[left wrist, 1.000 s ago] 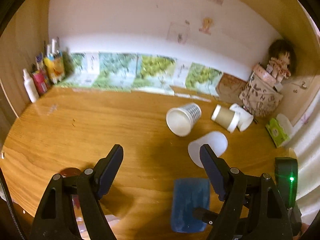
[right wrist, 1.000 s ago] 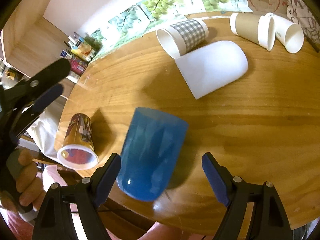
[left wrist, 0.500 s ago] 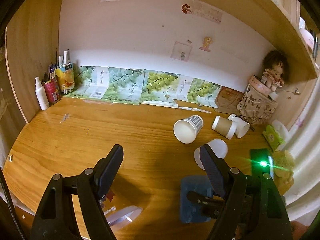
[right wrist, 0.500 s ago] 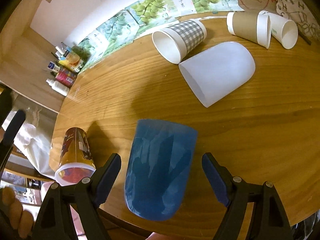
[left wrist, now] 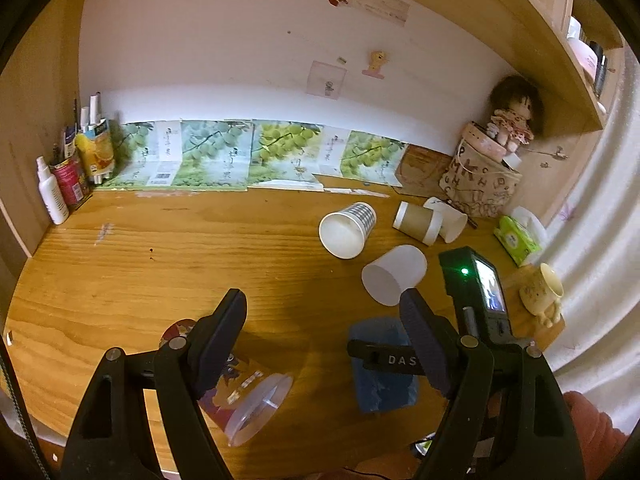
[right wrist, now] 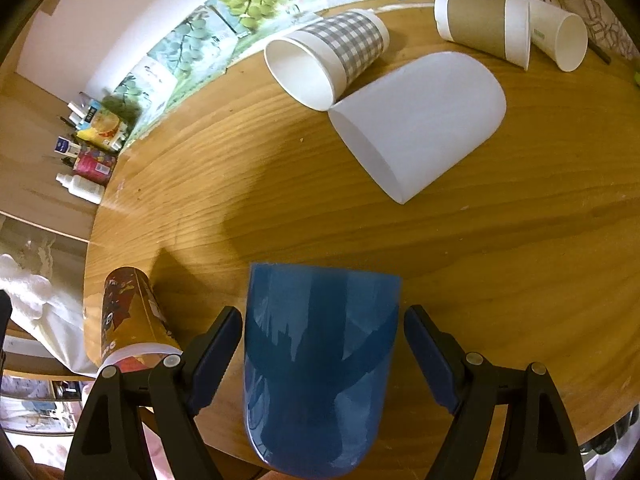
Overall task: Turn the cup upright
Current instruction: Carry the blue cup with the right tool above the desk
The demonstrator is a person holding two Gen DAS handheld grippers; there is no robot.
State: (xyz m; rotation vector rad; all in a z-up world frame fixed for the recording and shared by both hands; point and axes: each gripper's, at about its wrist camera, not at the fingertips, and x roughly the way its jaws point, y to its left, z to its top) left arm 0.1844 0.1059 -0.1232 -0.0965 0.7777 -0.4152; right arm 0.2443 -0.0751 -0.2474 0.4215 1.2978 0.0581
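A blue plastic cup (right wrist: 320, 364) lies on its side at the near edge of the wooden table (right wrist: 520, 260). My right gripper (right wrist: 322, 354) is open, one finger on each side of the cup, with a gap to each. In the left wrist view the blue cup (left wrist: 380, 368) lies behind the right gripper's body. My left gripper (left wrist: 324, 336) is open and empty above the table's front. A printed cup with a clear rim (left wrist: 244, 392) lies on its side just below it; it also shows in the right wrist view (right wrist: 128, 320).
A white cup (right wrist: 420, 124), a grey checked paper cup (right wrist: 328, 56), a brown paper cup (right wrist: 480, 24) and a white paper cup (right wrist: 560, 36) lie on their sides further back. Bottles (left wrist: 68, 176) stand at the back left. A doll on a bag (left wrist: 492, 168) and a mug (left wrist: 540, 292) are at right.
My right gripper has moved in over the blue cup, so its fingers now straddle it. My left gripper has pulled back and up, and the printed cup has come into its view.
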